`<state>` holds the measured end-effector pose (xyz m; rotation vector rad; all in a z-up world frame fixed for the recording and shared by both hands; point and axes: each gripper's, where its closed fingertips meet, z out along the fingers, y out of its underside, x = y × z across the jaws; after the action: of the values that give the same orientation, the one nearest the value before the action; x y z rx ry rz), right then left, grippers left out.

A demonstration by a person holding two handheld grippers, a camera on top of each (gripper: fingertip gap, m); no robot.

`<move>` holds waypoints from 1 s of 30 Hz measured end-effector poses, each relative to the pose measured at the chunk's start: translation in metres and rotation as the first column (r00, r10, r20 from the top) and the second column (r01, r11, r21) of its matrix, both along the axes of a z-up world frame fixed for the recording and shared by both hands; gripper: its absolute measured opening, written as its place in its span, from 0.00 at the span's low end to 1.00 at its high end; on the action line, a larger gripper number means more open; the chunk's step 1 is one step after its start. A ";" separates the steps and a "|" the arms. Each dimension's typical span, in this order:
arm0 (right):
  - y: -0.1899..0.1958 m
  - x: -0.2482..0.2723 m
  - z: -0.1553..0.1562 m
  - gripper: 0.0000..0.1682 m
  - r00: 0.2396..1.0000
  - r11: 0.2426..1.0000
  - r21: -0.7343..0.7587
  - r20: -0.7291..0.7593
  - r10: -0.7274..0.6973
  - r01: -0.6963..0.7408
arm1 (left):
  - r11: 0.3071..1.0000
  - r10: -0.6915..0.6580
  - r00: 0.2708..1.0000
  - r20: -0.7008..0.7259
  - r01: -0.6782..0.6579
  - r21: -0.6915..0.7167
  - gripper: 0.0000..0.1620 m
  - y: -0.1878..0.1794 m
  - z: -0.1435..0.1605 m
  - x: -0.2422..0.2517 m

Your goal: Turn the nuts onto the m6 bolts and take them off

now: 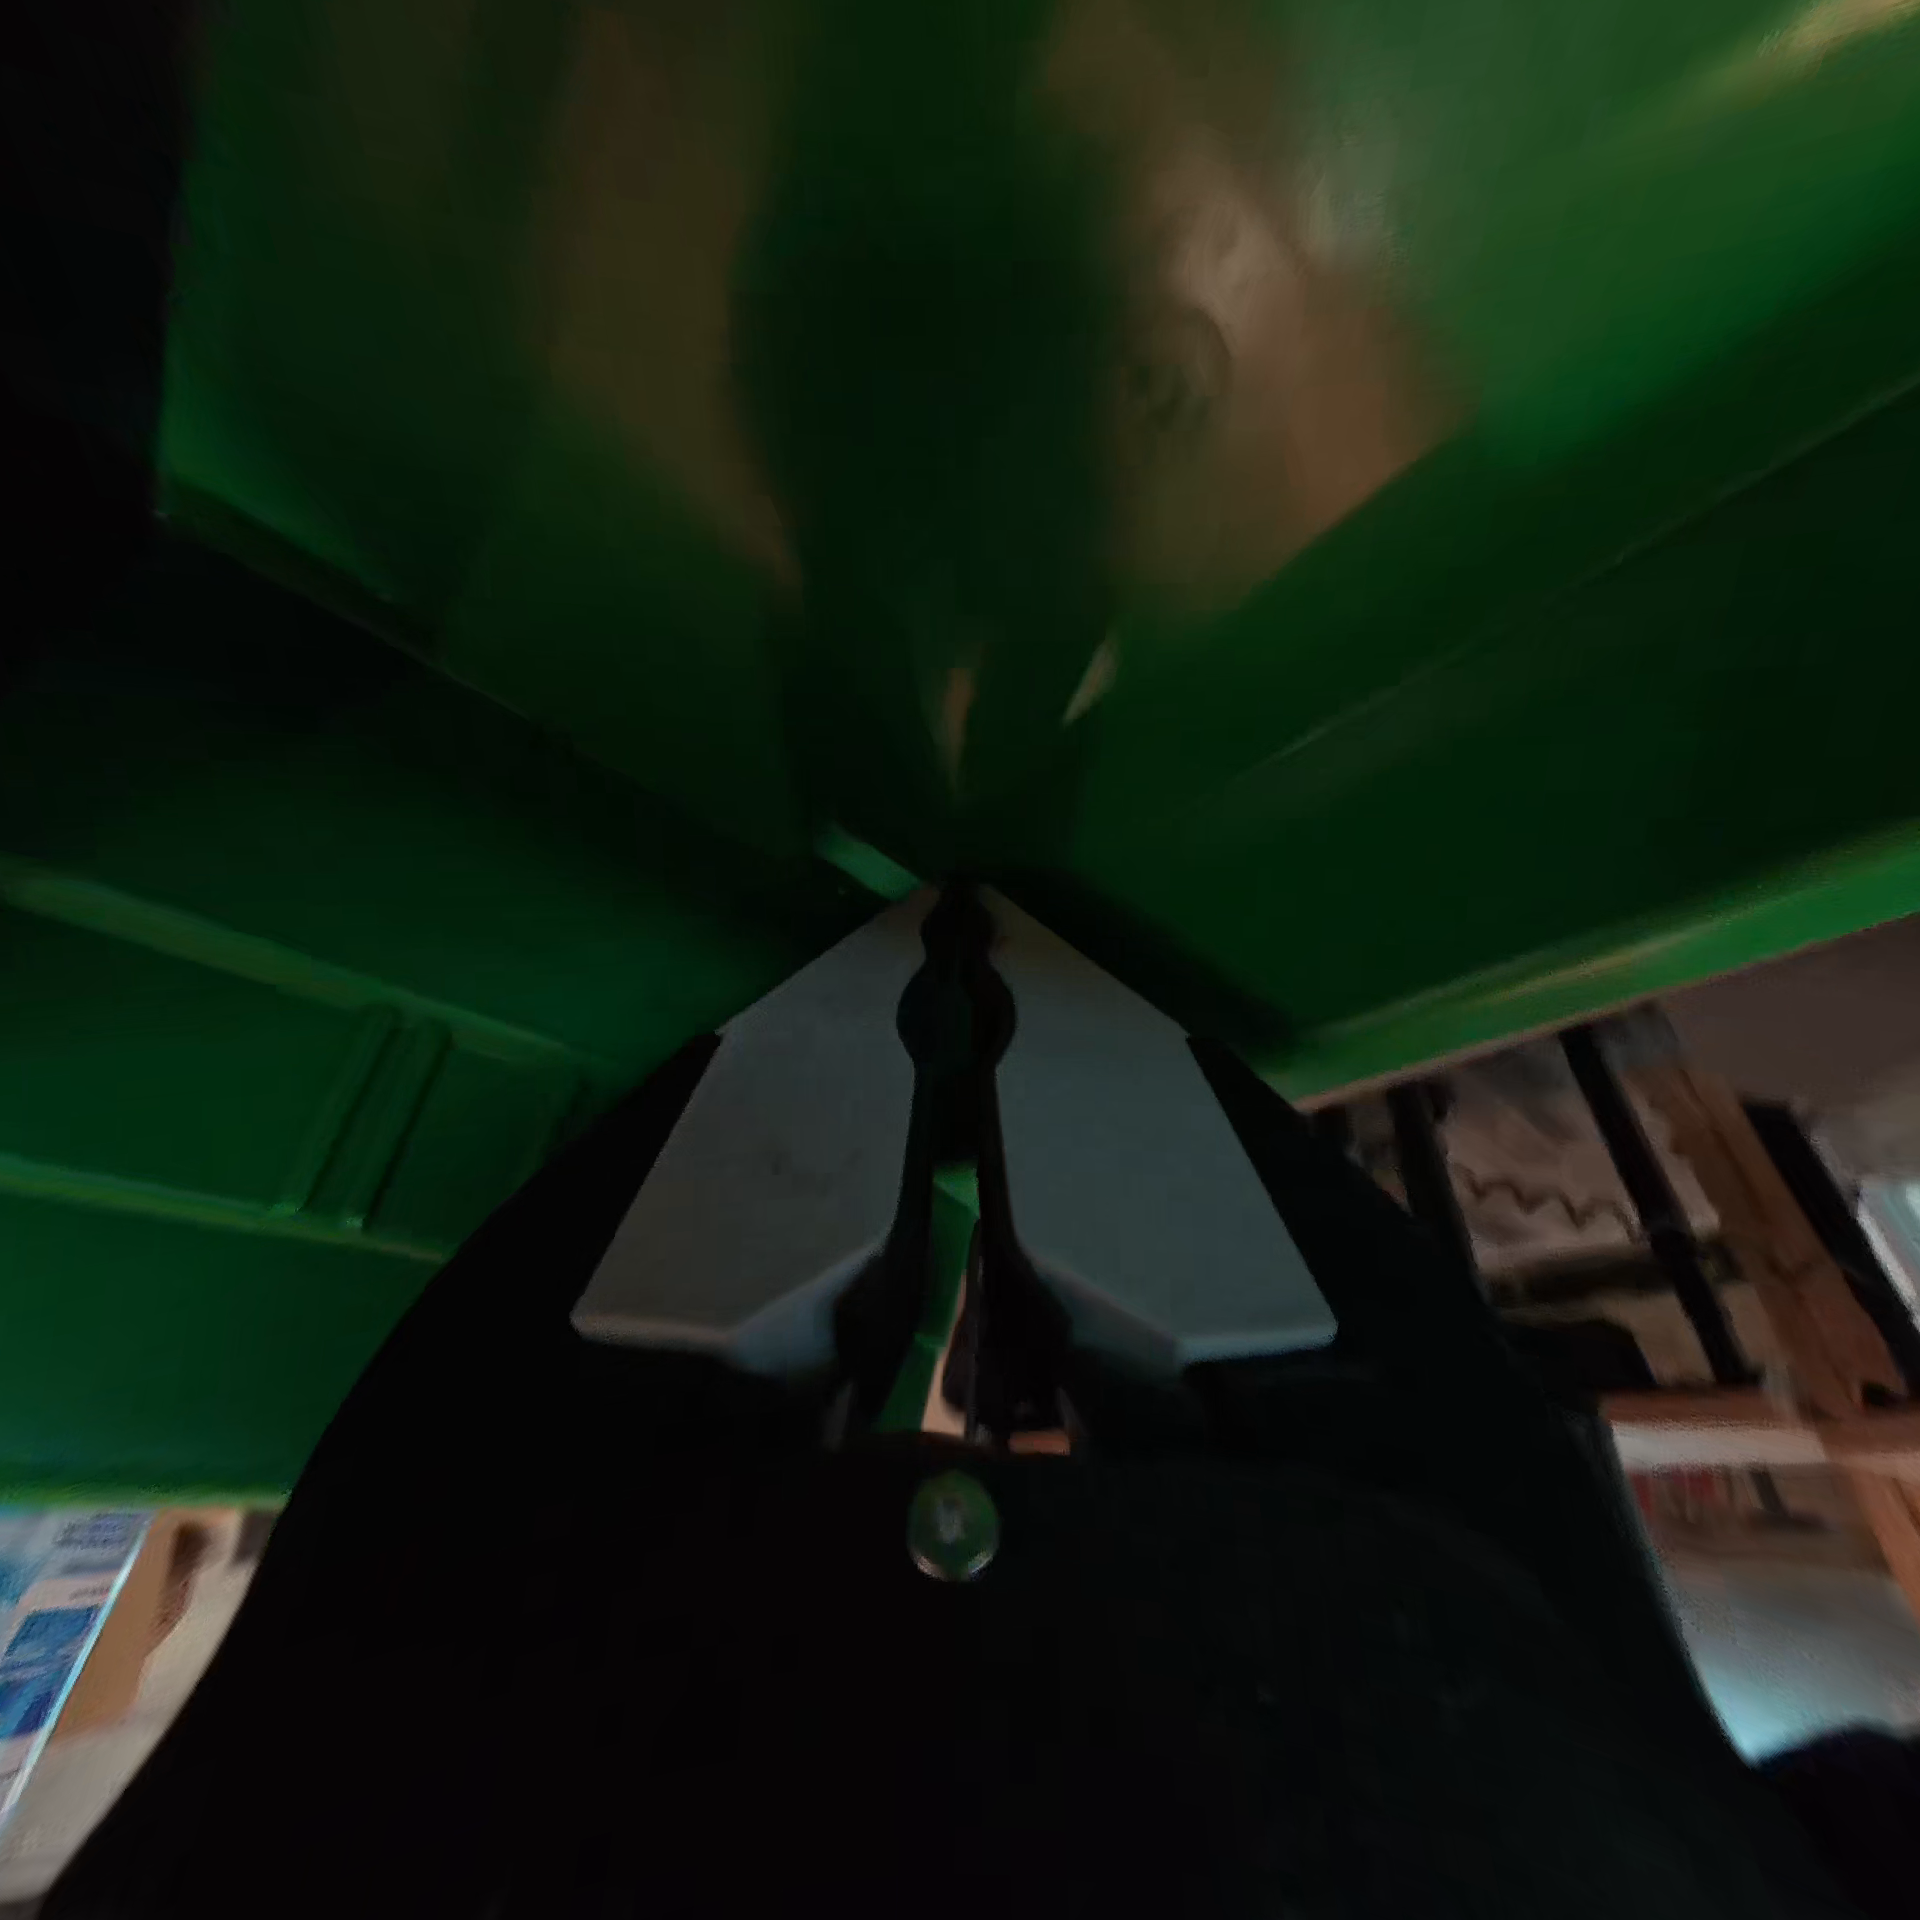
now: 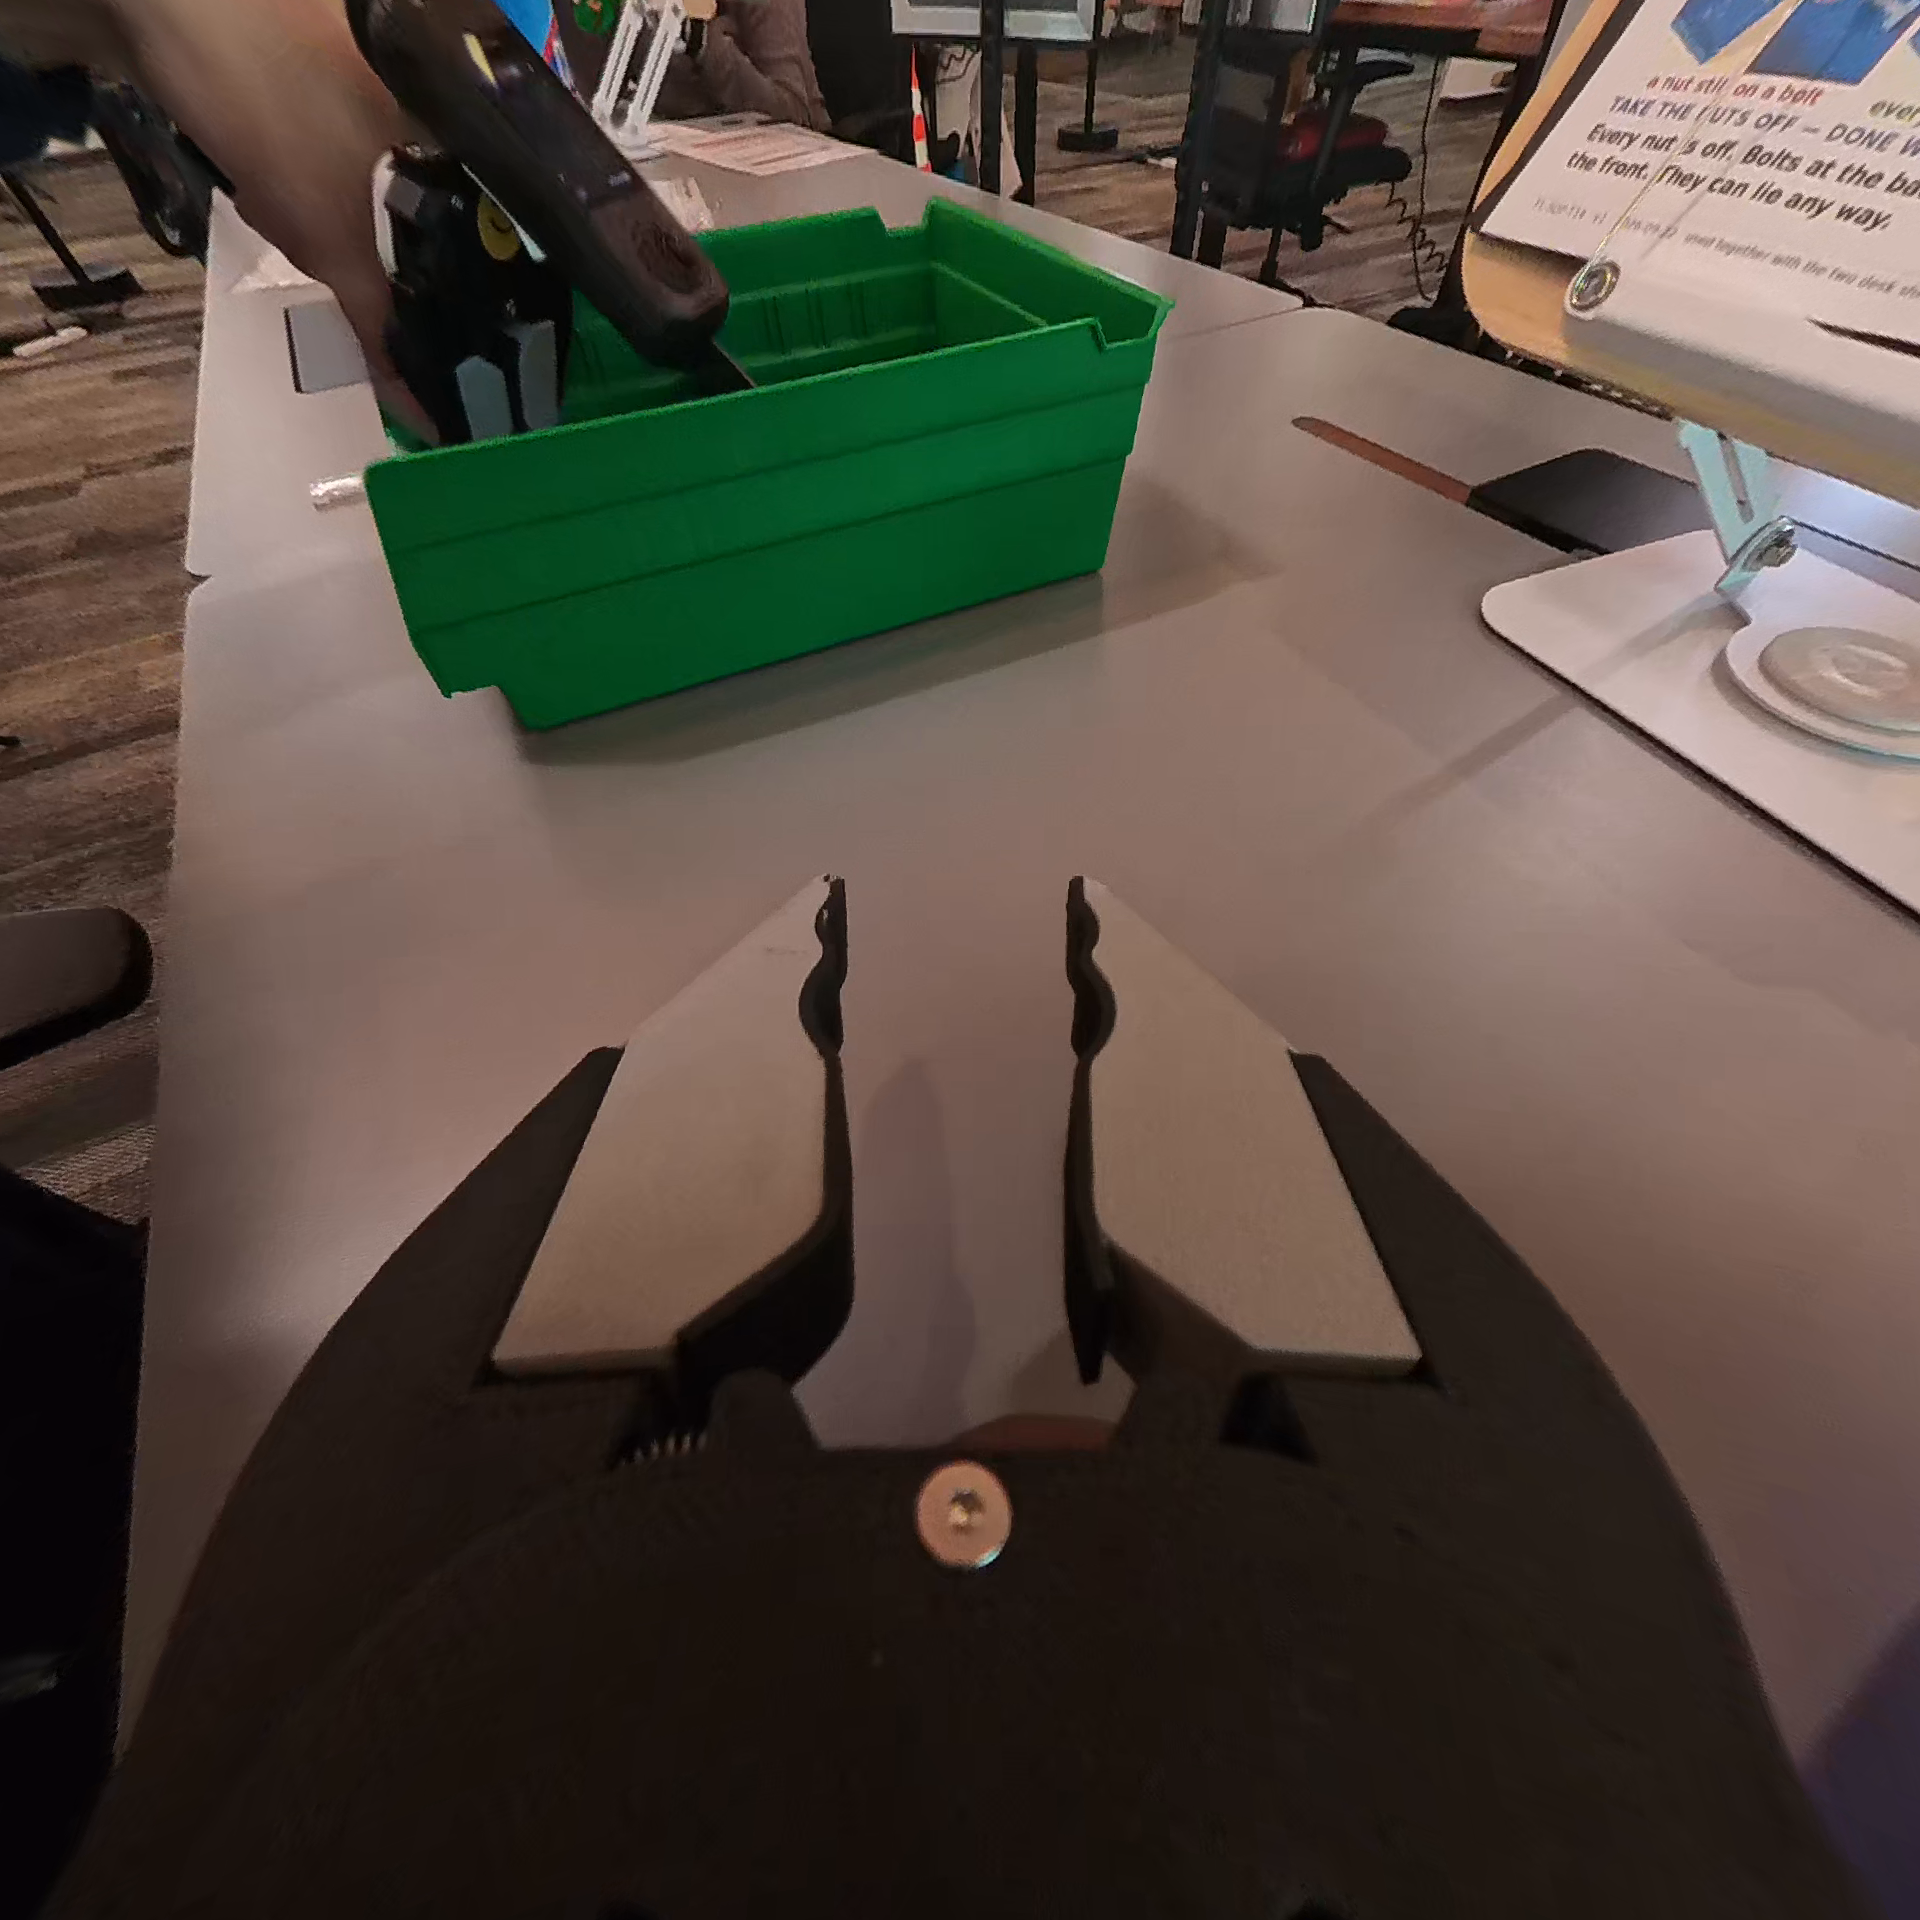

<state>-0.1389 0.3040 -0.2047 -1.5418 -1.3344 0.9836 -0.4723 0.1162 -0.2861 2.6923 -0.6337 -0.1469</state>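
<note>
Nuts and bolts unseen, so progress unclear: my left gripper (image 1: 951, 914), jaws pressed together, reaches into green bin (image 2: 748, 540); my right gripper (image 2: 956, 904) hovers half-open, empty

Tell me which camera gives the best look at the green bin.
The right wrist view: the whole green bin sits sharp on the grey table, with the left tongs dipped inside. The left wrist view shows only blurred, dark green walls up close.

An open office or lab – long grey tables (image 2: 1195, 790), office chairs (image 2: 1340, 156), wood-pattern floor (image 2: 83, 520).
</note>
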 end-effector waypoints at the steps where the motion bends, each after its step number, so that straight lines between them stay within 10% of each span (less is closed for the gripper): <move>1: -0.001 0.000 0.001 0.23 1.000 1.000 0.001 -0.004 0.002 -0.001 | 0.997 0.025 0.999 0.024 -0.027 0.074 0.00 0.010 0.000 0.003; 6: -0.002 -0.001 -0.001 0.23 1.000 1.000 0.016 0.008 0.006 -0.006 | 0.956 0.092 0.987 0.132 -0.125 0.264 0.00 0.033 0.010 0.008; 30: -0.007 0.000 0.005 0.23 0.999 0.999 -0.018 -0.027 0.029 -0.029 | 0.990 -0.133 0.974 -0.183 0.122 -0.071 0.00 -0.011 0.005 -0.023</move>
<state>-0.1388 0.2972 -0.1992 -1.5215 -1.3354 1.0341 -0.4957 0.1056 -0.2809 2.5422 -0.7392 -0.4044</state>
